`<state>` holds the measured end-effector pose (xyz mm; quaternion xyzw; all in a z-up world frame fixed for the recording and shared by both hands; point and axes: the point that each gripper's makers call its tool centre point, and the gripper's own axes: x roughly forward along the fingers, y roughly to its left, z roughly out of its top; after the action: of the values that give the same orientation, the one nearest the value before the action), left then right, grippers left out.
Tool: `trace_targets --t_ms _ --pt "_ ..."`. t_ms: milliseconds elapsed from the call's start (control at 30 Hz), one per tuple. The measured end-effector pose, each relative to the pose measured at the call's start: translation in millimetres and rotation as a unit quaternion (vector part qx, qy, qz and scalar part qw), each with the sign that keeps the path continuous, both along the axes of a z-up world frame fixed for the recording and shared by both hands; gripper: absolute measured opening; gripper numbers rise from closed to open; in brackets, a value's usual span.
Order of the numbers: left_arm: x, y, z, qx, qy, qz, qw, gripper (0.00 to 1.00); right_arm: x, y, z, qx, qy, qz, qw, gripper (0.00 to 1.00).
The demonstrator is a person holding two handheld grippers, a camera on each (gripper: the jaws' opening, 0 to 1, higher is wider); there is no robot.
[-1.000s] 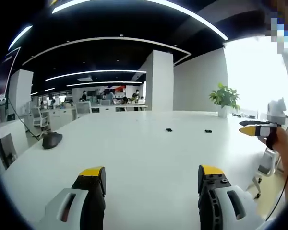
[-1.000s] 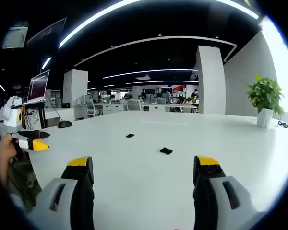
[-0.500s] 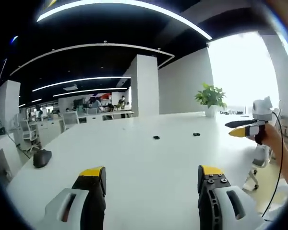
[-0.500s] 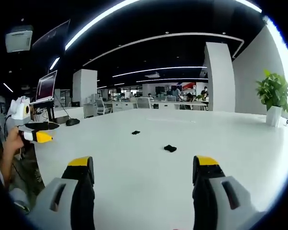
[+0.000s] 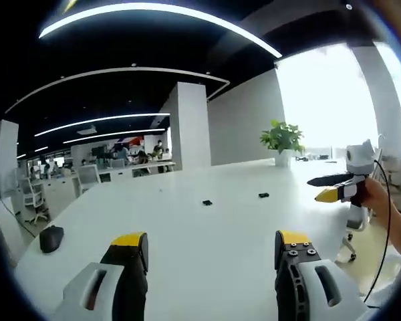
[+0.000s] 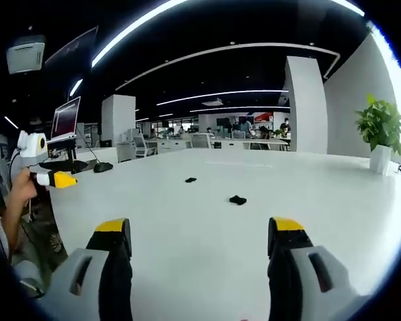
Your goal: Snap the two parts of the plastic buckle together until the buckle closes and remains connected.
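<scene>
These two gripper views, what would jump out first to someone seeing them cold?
Probably the wide white table, nearly bare, with two small black buckle parts lying apart near its middle. Next, the yellow-tipped tongs rising open from the bottom of each view, the right gripper and the left gripper, both short of the parts and holding nothing. A green potted plant stands at the table's far edge by the bright window.

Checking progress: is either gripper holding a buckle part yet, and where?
Nothing held. Both small black plastic buckle parts lie apart on the white table; both grippers' jaws stand open.
</scene>
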<state>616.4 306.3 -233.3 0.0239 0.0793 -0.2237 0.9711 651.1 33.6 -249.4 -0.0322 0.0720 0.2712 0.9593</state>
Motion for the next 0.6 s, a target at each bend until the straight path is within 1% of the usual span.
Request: trace_targets --t_ms 267,367,467,600 --pt "2.7 -10.0 5.8 0.001 -0.001 -0.025 0.9997 0.79 0.0 -0.7 0.1 0.004 0.001 0.003 1.0000 0.83" --pt "3.2 -14.1 4.2 0.007 0.003 -0.038 0.9993 0.79 -0.6 -1.0 0.8 0.002 -0.002 0.002 1.0000 0.83" --pt "4.1 -18.3 2.4 0.005 0.008 -0.051 0.9986 0.79 -1.4 -1.6 1.2 0.004 -0.003 0.002 1.0000 0.83" --pt "8.3 -19.4 0.6 0.004 0.004 -0.055 0.9984 0.78 -2.7 -2.2 1.2 0.006 -0.003 0.002 1.0000 0.83"
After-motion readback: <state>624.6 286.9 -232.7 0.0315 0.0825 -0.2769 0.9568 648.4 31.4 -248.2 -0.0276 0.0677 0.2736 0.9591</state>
